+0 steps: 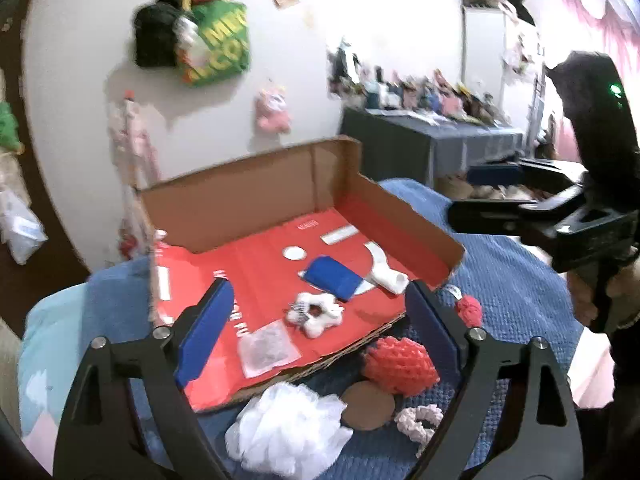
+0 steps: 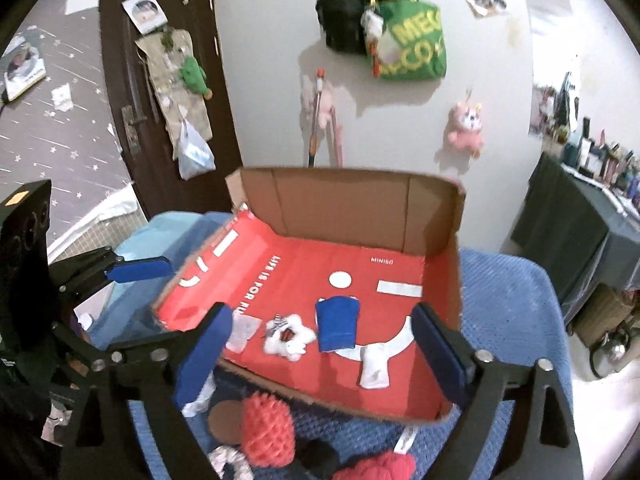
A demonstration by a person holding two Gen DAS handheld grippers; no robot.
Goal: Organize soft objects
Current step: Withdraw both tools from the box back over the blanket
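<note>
An open cardboard box with a red floor (image 1: pixel 256 268) (image 2: pixel 304 276) lies on a blue bedspread. In it are a blue cloth (image 1: pixel 333 278) (image 2: pixel 337 322), a white fluffy flower toy (image 1: pixel 316 314) (image 2: pixel 289 335), a white rolled cloth (image 1: pixel 390 279) (image 2: pixel 374 366) and a clear packet (image 1: pixel 266 347) (image 2: pixel 242 331). In front of the box lie a white mesh puff (image 1: pixel 288 428), a red foam net (image 1: pixel 400 366) (image 2: pixel 266 430), a brown disc (image 1: pixel 367 405), a pink scrunchie (image 1: pixel 420 420) and a red knitted ball (image 1: pixel 469 309) (image 2: pixel 380 467). My left gripper (image 1: pixel 316 340) is open and empty above these. My right gripper (image 2: pixel 324 356) is open and empty over the box's front edge.
The blue bedspread (image 1: pixel 512 280) (image 2: pixel 504 292) covers the bed. A light blue pillow (image 1: pixel 48 344) lies at the left. A wall with hanging bags (image 2: pixel 412 40) and a pink plush (image 2: pixel 466 124) is behind. A dark-covered table (image 1: pixel 432 140) with small items stands at the right.
</note>
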